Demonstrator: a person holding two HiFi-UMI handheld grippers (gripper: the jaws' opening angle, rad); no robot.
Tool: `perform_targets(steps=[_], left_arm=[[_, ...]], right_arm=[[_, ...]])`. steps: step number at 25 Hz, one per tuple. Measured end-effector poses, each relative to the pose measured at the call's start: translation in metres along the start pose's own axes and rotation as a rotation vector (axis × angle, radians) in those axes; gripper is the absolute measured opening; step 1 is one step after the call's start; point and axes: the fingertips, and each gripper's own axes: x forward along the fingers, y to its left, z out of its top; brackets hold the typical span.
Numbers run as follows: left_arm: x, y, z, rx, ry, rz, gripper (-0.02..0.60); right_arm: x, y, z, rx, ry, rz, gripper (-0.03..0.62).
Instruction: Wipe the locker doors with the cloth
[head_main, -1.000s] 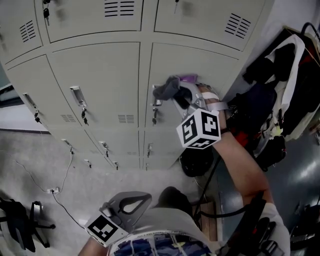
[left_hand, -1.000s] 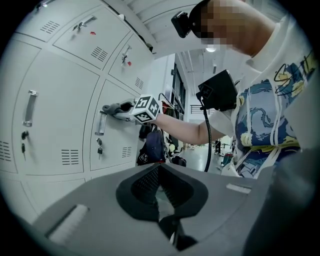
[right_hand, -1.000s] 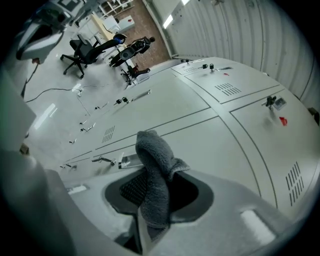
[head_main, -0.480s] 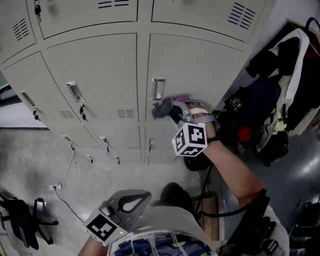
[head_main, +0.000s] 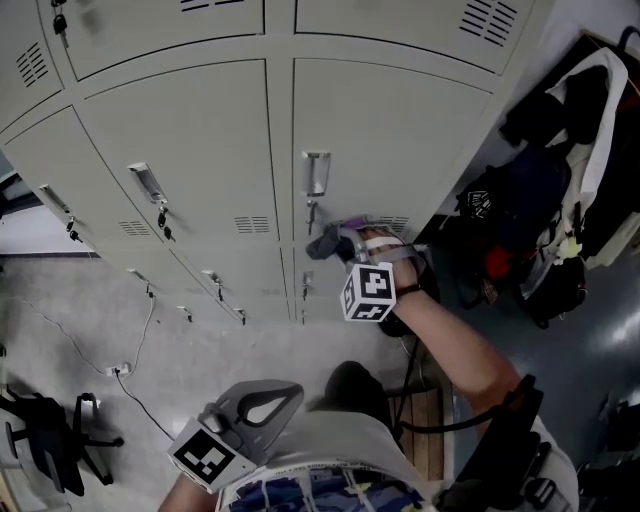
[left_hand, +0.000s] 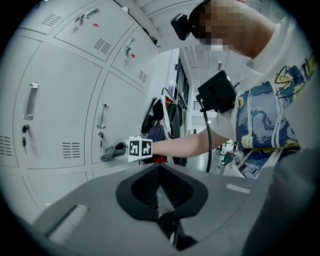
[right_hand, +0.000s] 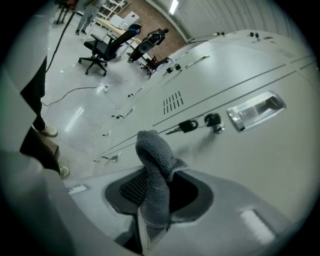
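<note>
A grey cloth is pinched between the jaws of the right hand-held gripper and pressed against a pale locker door, just below its handle. In the right gripper view the cloth is seen standing lengthwise out of the hand-held gripper, its long axis directed at the door and its free end folded over, near a key in the lock. A second ago the cloth was held higher, over the handle; the handle is now uncovered. The left hand-held gripper is kept low by the body, its jaws pressed together with nothing between them. A speckled floor with a cable, an office chair and hung bags and jackets are seen around the lockers.
</note>
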Motion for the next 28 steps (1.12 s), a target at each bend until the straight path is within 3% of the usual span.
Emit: perform_targets(steps=[7, 13, 17, 28], left_arm=[[-0.001, 0.0, 0.001, 0.006, 0.003, 0.011, 0.002], [-0.007, -0.001, 0.003, 0.01, -0.013, 0.016, 0.002], [-0.009, -0.004, 0.005, 0.036, -0.019, 0.001, 0.002], [-0.015, -0.012, 0.013, 0.061, -0.059, -0.02, 0.002]], right_arm=[[0.024, 0.038, -0.012, 0.029, 0.039, 0.12, 0.114], [-0.015, 0.011, -0.001, 0.112, 0.021, 0.177, 0.115], [-0.068, -0.052, 0.022, 0.117, -0.023, 0.076, 0.115], [-0.191, -0.237, 0.091, 0.052, -0.163, -0.378, 0.115]])
